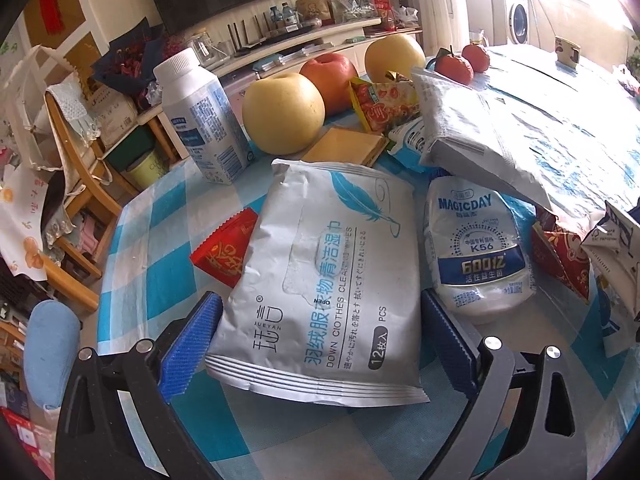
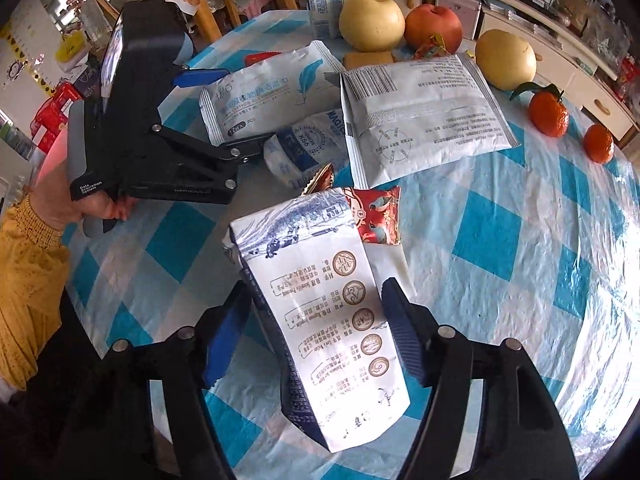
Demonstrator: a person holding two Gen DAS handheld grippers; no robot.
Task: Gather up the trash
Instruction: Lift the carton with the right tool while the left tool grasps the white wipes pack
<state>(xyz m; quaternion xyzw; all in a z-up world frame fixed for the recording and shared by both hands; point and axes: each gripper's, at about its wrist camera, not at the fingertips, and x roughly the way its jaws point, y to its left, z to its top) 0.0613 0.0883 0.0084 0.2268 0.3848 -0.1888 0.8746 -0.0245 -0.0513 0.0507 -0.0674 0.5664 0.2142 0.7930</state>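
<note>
While my left gripper (image 1: 320, 344) reaches low over the blue-and-white checked tablecloth (image 1: 160, 208), its blue-padded fingers (image 1: 192, 344) stand wide on either side of the near end of a grey wipes pack (image 1: 324, 264). I can't tell whether the pads touch it. From the right wrist view, a hand (image 2: 76, 200) in a yellow sleeve grips that tool's handle, marked "Data Acquisition System".

The pack reads "JUEYAN", "DOWN CLOTHES CLEANING WIPES", "12" and "PCS", with a blue feather printed on it. Just beside it lies a white pouch (image 1: 476, 252) labelled "MAGICDAY", "K56" and "600". A red packet (image 1: 224, 252) pokes out from under the pack's far side.

My right gripper (image 2: 316, 332) points down and forward, fingers wide around a white carton (image 2: 320, 320) with blue artwork and a column of round brown icons; its text is too small to read. I can't tell if those fingers press it. A second grey pack (image 2: 424, 112) lies barcode side up, beyond it.
</note>
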